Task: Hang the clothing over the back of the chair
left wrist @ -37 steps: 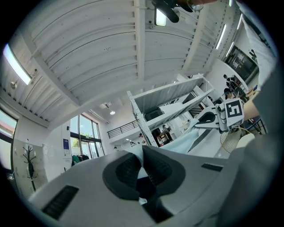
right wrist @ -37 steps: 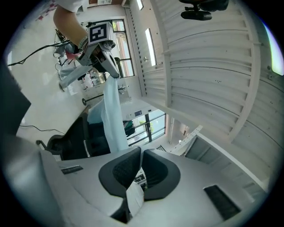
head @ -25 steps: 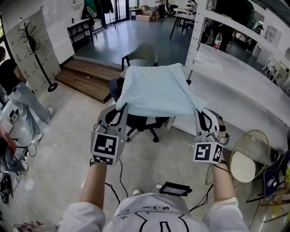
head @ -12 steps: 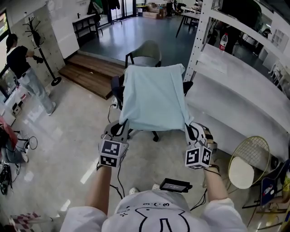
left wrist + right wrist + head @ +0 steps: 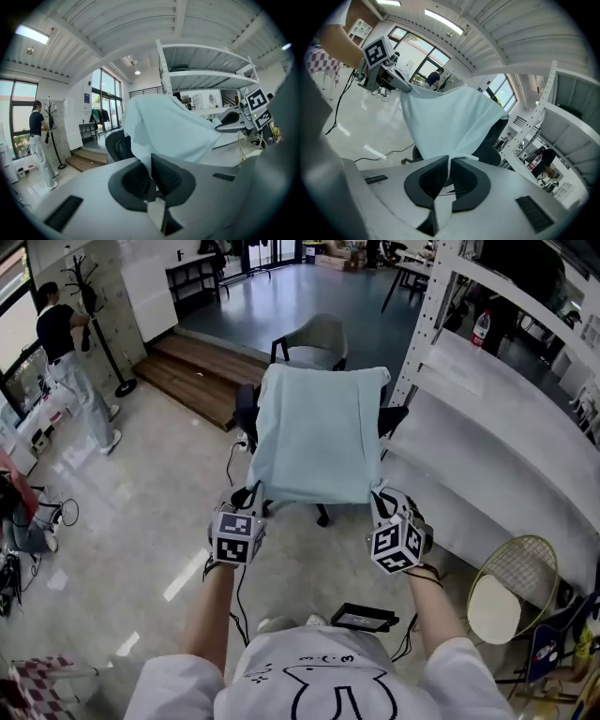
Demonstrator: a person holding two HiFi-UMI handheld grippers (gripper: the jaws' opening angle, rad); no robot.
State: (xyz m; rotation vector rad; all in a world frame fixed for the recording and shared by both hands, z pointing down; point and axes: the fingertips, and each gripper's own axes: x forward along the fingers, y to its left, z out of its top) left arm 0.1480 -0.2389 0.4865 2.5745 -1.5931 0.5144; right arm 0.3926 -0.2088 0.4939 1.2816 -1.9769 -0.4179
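On a pale glossy floor (image 5: 141,521), with wooden steps (image 5: 202,381) behind the chair (image 5: 247,414) and a white rack (image 5: 469,409) to its right, the cloth (image 5: 317,432) drapes over the chair's back, its near corners pinched in the closed jaws of the left gripper (image 5: 249,497) and right gripper (image 5: 382,495).

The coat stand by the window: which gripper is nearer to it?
Left. The left gripper grips the light blue cloth's corner on the coat stand's side; the right gripper grips the other corner, farther across.

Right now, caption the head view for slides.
A pale blue garment draped over a chair, pinched by left gripper and right gripper.
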